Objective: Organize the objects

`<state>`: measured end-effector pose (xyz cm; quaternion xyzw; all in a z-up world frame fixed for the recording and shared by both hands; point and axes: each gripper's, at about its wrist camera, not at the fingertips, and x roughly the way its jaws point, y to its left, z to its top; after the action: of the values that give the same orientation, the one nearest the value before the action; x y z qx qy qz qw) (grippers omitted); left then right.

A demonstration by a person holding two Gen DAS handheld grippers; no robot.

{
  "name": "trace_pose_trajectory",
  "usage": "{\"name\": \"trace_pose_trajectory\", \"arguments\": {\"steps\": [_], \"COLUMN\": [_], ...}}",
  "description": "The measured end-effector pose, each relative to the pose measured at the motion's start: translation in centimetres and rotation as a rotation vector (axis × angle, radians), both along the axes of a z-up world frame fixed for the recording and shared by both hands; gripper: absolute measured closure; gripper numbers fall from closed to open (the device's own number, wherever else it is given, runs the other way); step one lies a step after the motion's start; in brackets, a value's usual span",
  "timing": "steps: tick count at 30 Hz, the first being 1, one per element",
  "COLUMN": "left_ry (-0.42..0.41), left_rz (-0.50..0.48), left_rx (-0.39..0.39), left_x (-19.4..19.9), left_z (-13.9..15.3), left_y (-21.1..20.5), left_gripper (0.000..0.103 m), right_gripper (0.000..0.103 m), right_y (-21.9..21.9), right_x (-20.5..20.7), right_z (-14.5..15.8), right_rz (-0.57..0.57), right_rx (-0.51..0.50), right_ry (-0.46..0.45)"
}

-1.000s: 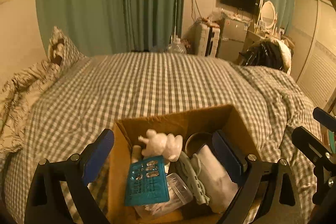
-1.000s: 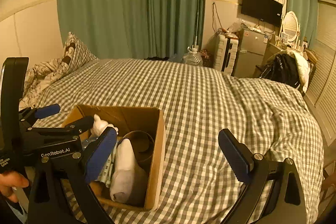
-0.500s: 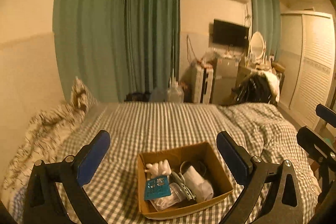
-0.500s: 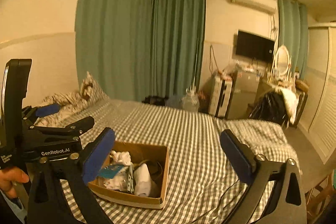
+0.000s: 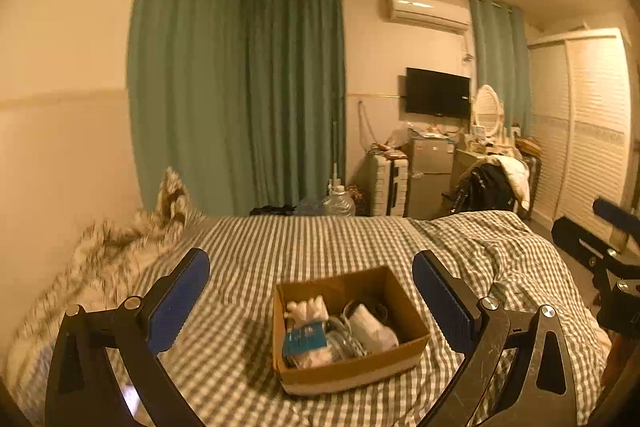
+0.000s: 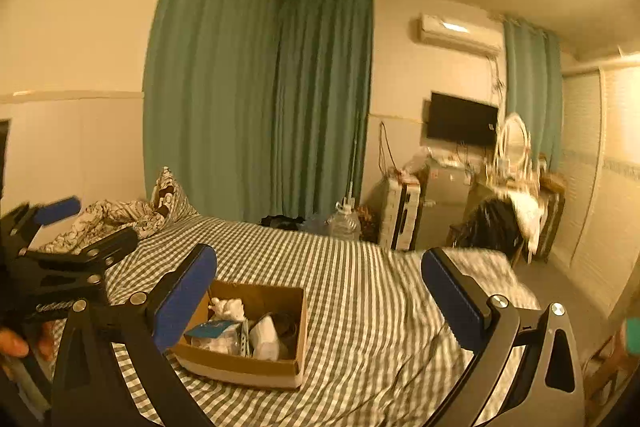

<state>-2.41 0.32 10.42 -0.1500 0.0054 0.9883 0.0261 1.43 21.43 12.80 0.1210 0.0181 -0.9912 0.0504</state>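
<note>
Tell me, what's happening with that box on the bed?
A person is holding two grabber tools above the bed. The left gripper and the right gripper both have their jaws wide open and hold nothing. The cardboard box sits on the checked cover, already filled with small things: a white toy, a blue packet and a white roll of cloth. Nothing is touching the box right now.

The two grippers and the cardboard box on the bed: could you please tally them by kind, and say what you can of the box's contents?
Grippers, open and empty: 2, left gripper and right gripper
Cardboard box: 1
Teal packet in the box: 1
Other contents: too blurred to count
Total: 4
</note>
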Motion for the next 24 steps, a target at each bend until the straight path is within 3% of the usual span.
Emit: {"name": "trace_pose_trajectory", "arguments": {"steps": [4,11,16,24], "left_ry": [-0.034,-0.134,-0.139,-0.162], "left_rz": [0.039,0.092,0.107,0.094], "left_rx": [-0.008,-0.021,-0.041,-0.056], "left_x": [-0.4,-2.2,-2.3,-2.4], "left_z": [-4.2,-9.2,-10.0,-10.3], "left_y": [0.1,0.0,-0.3,-0.1], "left_gripper": [0.000,0.000,0.000,0.000], "right_gripper": [0.000,0.000,0.000,0.000], "right_y": [0.0,-0.6,-0.2,-0.2], "right_x": [-1.7,-4.1,-5.2,-5.0], "right_z": [-4.1,-10.0,-11.2,-10.4], "right_rz": [0.064,0.032,0.007,0.007], "right_rx": [0.015,0.117,0.094,0.084], "right_ry": [-0.039,-0.088,-0.125,-0.128]}}
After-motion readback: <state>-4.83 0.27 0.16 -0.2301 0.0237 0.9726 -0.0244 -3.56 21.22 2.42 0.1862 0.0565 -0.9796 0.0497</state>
